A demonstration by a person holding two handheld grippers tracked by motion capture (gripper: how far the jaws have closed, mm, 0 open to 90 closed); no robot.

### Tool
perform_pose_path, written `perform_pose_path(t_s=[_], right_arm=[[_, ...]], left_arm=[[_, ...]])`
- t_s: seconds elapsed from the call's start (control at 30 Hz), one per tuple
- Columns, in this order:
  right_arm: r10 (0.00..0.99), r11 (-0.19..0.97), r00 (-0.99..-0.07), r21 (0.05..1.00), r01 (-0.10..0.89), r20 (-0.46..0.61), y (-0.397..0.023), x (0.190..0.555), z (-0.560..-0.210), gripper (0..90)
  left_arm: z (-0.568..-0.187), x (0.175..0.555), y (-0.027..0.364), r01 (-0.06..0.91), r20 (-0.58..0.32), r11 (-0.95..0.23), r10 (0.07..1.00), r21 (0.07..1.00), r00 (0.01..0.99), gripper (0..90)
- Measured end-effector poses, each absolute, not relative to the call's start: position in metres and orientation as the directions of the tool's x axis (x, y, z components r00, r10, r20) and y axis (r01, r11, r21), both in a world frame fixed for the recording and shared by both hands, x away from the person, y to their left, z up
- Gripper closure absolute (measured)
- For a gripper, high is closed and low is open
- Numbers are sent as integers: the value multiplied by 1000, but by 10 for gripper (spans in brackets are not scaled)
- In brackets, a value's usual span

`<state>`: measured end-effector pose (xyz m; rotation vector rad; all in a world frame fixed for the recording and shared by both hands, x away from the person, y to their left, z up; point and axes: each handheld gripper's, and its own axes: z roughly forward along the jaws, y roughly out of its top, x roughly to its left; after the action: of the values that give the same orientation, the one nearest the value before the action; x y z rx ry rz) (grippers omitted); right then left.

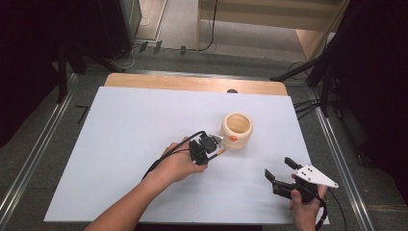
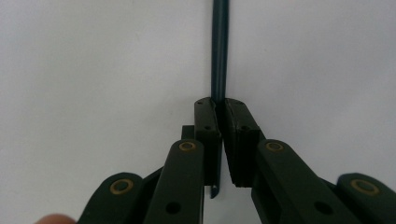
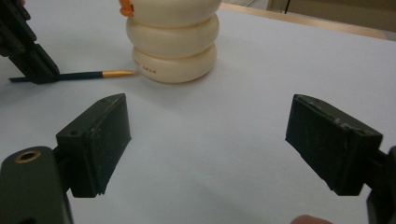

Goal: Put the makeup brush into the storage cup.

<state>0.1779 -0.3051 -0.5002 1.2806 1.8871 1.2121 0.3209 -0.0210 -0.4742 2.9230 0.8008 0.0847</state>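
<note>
On the white table sheet (image 1: 120, 144), the left gripper (image 2: 218, 116) is clamped on a thin dark pencil-like stick (image 2: 219, 46) lying flat, its gold tip (image 3: 116, 73) near a cream ribbed cup (image 1: 236, 130). Well apart, the right gripper (image 3: 208, 140) rests with jaws spread wide, holding nothing.

Pencil (image 3: 79, 74) flat on table (image 1: 120, 144), tip beside cup (image 1: 236, 130); left gripper (image 1: 211, 147) left of cup.

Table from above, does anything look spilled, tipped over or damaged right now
Nothing stands out. The cream holder stands upright on the white sheet, and the left tongs are shut on a dark pencil lying beside it.
</note>
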Motion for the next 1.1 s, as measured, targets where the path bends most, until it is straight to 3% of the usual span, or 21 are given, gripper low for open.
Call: perform_pose_path(t_s=[0.3, 0.43, 0.67, 1.1], right_arm=[[903, 113, -422, 899, 424, 85, -290, 181, -491, 141], [906, 138, -421, 901, 412, 53, -283, 184, -485, 141], [894, 139, -445, 905, 402, 60, -266, 193, -477, 141], [865, 158, -499, 919, 362, 47, -229, 214, -460, 142]], left_arm=[[-473, 323, -14, 498, -12, -855, 502, 141, 865, 860], [-470, 321, -7, 499, -19, -852, 502, 161, 864, 860], [-454, 321, 18, 529, -73, -808, 530, 261, 845, 860], [-436, 316, 53, 541, -94, -750, 550, 380, 830, 860]])
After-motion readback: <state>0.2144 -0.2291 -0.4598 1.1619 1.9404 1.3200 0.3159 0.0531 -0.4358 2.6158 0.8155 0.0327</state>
